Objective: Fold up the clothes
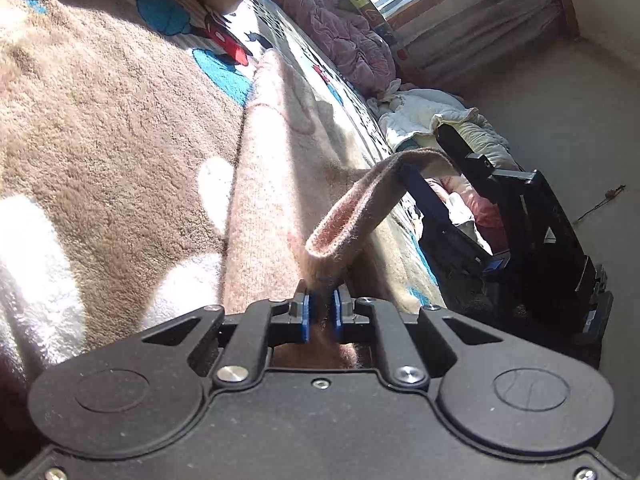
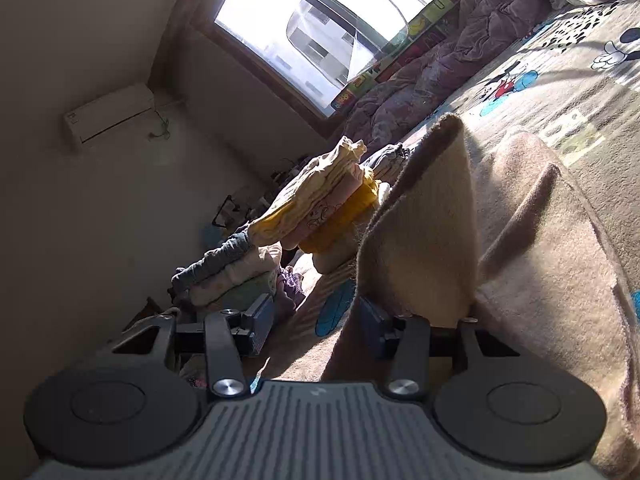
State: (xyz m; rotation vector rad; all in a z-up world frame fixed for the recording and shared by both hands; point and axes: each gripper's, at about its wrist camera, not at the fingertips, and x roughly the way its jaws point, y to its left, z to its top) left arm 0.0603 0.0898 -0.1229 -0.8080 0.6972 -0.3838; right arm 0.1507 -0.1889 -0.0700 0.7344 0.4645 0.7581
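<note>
A fuzzy pinkish-beige knit garment [image 1: 276, 184] lies stretched along a bed covered by a cartoon-print blanket [image 1: 224, 52], sunlit in patches. The left gripper [image 1: 320, 312] is clamped on a folded edge of the knit: its blue pads press the fabric, which loops up in a narrow band towards the right gripper [image 1: 436, 160]. In the right wrist view the right gripper [image 2: 316, 320] has its jaws apart; a raised fold of the same garment [image 2: 432, 232], brown-edged and pale inside, stands against its right finger, not pinched. Stacked folded clothes [image 2: 320, 200] lie behind, beside a rumpled mauve quilt [image 2: 460, 56].
</note>
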